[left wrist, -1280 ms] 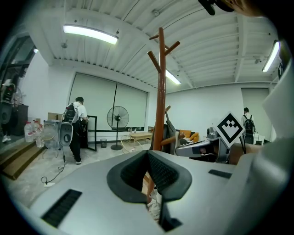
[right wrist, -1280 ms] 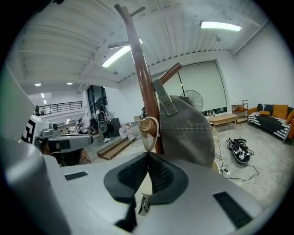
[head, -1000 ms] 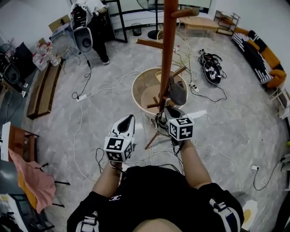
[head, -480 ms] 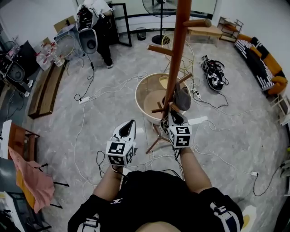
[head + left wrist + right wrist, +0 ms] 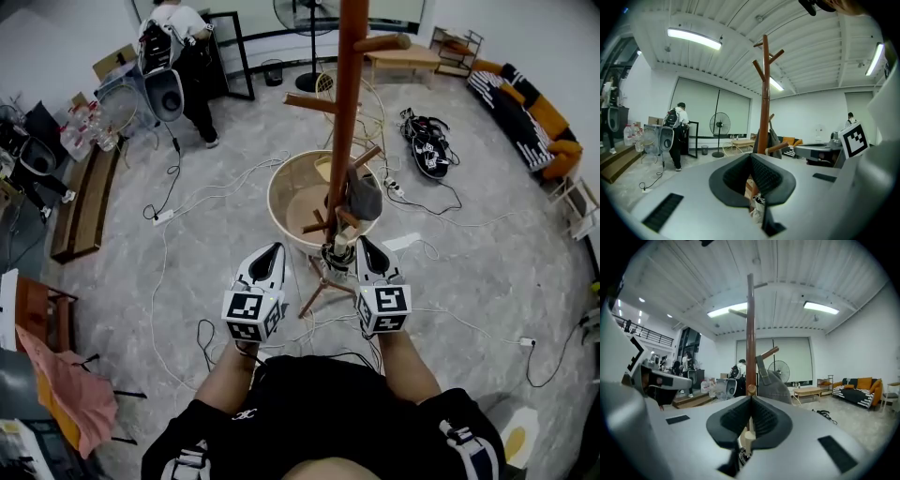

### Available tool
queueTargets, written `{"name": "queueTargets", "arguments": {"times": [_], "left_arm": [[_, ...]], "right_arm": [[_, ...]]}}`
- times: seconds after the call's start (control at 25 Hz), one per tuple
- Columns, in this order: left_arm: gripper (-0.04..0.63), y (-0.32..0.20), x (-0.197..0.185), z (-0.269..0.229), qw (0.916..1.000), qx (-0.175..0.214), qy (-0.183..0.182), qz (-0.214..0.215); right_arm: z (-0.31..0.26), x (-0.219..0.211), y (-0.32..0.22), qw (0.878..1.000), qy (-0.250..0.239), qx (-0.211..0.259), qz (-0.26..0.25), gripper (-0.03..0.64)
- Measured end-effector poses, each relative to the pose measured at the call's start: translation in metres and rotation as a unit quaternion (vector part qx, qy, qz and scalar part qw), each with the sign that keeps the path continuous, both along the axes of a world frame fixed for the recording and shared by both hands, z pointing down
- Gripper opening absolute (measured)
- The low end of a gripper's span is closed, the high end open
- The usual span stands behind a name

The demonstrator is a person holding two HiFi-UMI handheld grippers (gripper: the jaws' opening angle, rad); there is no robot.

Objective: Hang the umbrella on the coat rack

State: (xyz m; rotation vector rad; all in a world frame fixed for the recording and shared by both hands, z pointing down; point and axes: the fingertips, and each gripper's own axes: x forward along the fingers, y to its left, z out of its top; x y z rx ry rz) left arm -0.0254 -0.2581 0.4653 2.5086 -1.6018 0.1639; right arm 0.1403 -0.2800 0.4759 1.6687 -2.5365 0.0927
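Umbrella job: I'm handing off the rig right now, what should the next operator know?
Left claw: shut, empty, held short of the coat rack.
Right claw: shut, empty, aimed at the rack's pole.
Grey umbrella: hangs from a lower peg; neither claw touches it.
Done: the hanging, it seems.
Left: only check that it holds.

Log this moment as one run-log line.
left gripper: jaws shut | right gripper: jaws shut | umbrella: low on coat rack, ahead of right gripper
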Motion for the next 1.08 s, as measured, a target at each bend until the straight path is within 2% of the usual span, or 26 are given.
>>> {"name": "queueTargets", "arguments": {"times": [0.2,0.56,1.08], "left_arm": [[0.017,-0.004,0.02,-0.001,0.9998,0.001,0.001,0.018],[0.017,-0.002,0.039,-0.006,0.9993,0.007,-0.005,0.036],[0.017,0.003,0.057,-0.007,0.9994,0.01,-0.014,0.029]], "right_arm": [[-0.028,0.018,0.011,0.999,-0.021,0.032,0.014,0.014],[-0.029,0.03,0.015,0.999,-0.037,0.028,0.023,0.015],[-0.016,0.037,0.019,0.999,-0.04,0.012,0.0,0.015]]}}
